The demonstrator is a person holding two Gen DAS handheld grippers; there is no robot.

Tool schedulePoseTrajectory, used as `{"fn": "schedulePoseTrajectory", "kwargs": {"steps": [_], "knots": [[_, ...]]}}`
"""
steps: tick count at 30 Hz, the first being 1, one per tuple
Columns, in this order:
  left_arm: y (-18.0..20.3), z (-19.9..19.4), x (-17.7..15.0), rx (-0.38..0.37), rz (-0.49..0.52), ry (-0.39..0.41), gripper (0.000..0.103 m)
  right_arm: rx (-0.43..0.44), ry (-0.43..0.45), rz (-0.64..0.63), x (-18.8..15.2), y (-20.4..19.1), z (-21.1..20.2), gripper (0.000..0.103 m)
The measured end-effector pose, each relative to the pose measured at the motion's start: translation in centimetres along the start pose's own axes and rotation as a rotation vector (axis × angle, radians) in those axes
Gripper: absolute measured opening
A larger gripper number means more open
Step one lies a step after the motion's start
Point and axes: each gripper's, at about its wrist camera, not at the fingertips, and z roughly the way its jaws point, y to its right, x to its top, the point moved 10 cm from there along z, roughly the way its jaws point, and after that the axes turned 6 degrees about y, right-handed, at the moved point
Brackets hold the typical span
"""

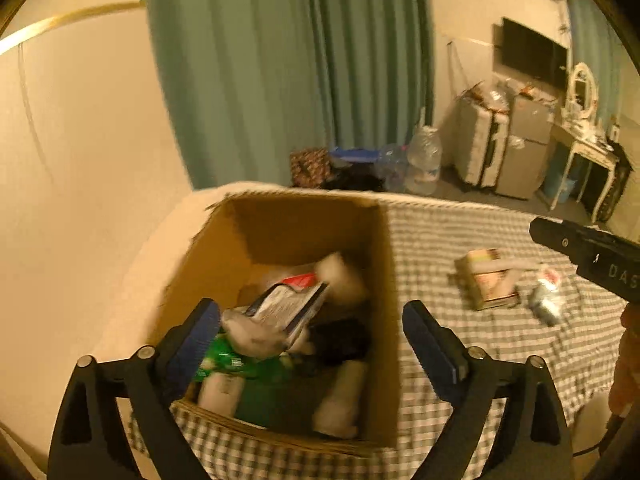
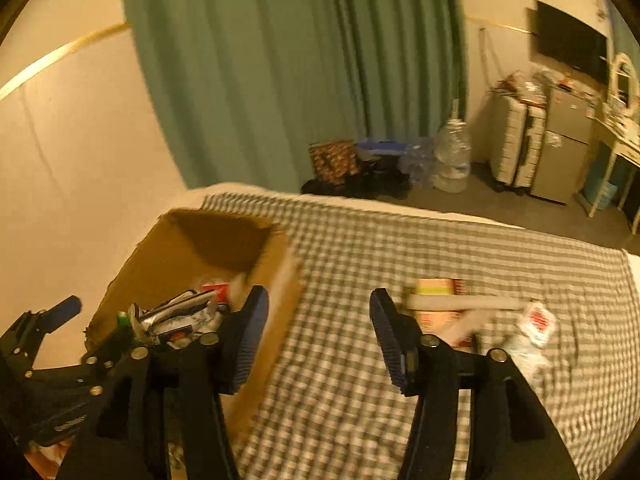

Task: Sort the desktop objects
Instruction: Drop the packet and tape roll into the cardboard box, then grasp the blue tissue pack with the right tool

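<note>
Both claws gape, left claw over cardboard box, right claw empty. Small carton on bed: light, stiff; pinch its flat sides.

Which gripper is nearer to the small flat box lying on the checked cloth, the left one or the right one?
Right. The right gripper is open over the cloth with the small flat box just ahead of its right finger. The left gripper hangs open over the cardboard box, further away.
</note>
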Motion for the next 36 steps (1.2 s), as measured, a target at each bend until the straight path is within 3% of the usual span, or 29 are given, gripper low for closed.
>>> {"fn": "schedulePoseTrajectory", "kwargs": {"steps": [5, 12, 17, 28, 36], "knots": [[6.7, -0.9, -0.3, -0.06, 0.018, 0.003, 0.103, -0.054, 0.002, 0.036, -2.6, 6.6, -3.0, 0.057], [16.4, 0.3, -4.2, -0.143, 0.042, -0.078, 0.103, -0.147, -0.054, 0.066, -7.7, 16.0, -4.1, 0.057], [21.3, 2.8, -6.9, -0.15, 0.157, -0.129, 0.103, -0.115, -0.07, -0.001, -10.4, 18.8, -2.5, 0.057], [23.7, 9.2, -7.0, -0.142, 0.121, -0.185, 0.103, -0.076, -0.21, 0.028, -12.9, 22.4, 5.4, 0.057], [24.5, 13.6, -7.2, -0.15, 0.111, -0.217, 0.103, -0.053, -0.229, -0.025, -12.6, 23.5, 9.5, 0.057]]}}
